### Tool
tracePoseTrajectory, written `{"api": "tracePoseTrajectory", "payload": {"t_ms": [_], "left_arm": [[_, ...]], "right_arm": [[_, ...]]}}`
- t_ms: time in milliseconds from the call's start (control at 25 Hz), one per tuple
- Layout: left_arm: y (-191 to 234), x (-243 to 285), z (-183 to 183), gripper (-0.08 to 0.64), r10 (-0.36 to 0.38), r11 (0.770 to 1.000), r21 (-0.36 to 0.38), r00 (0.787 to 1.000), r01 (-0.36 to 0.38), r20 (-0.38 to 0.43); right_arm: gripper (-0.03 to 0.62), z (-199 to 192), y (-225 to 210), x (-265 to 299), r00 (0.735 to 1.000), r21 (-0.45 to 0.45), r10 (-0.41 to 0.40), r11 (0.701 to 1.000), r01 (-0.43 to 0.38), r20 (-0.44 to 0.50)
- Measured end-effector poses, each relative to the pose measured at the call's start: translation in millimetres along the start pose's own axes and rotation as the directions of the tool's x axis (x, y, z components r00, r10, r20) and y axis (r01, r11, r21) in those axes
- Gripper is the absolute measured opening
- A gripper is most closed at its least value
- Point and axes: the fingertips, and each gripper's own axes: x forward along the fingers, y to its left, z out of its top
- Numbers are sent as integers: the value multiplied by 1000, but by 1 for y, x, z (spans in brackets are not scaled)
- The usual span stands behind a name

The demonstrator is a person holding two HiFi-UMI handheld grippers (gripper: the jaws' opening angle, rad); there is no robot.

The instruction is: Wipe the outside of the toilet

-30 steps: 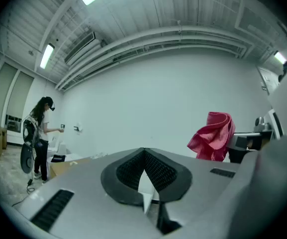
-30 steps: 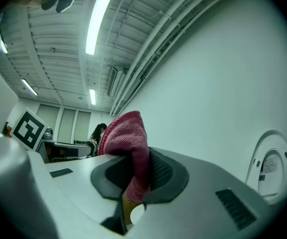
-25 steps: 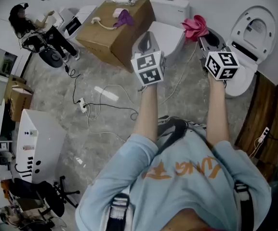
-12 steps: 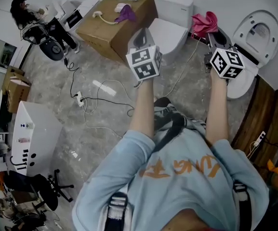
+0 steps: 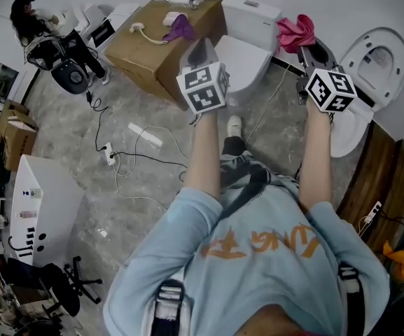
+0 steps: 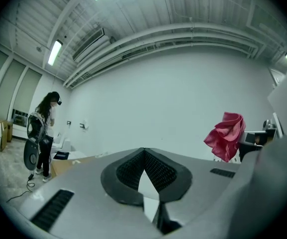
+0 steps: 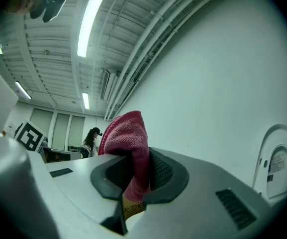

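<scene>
Cloth (image 5: 294, 32) of pink-red colour was pinched between the jaws of the right hand-held gripper (image 5: 312, 53), and its bunched part stood up above the jaw tips. The left hand-held gripper (image 5: 200, 47) had its jaws closed together at the tips, with nothing between them. Both were raised in front of the person. A white toilet (image 5: 247, 47) with closed lid stood on the floor beyond the left hand-held gripper, just beside a cardboard box (image 5: 163, 47). A second toilet (image 5: 373, 54), its lid raised, stood to the right of the right hand-held gripper. In the head view, the cloth showed between these two toilets. Cables (image 5: 152, 156) lay on the grey floor.
</scene>
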Motion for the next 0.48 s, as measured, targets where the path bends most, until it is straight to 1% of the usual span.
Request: {"api": "tracePoseTrajectory", "payload": {"t_ms": [160,320,400,480], "left_arm": [[13,50,-21,17,-7,1000,-29,1000,6,-25],[24,119,-40,17,-36,999,-29,996,34,-82],[33,153,-44,17,-46,998,-44,993,42,-109],[46,183,-47,17,-48,997,-67,990,39,-131]], "right_arm": [[64,-26,-22,39,999,-10,-21,1000,21,-42],[64,-58,-50,94,996,22,-54,998,56,-77],[64,-73,-58,128,993,33,-56,998,59,-107],[64,-86,-58,160,990,36,-40,998,45,-135]]}}
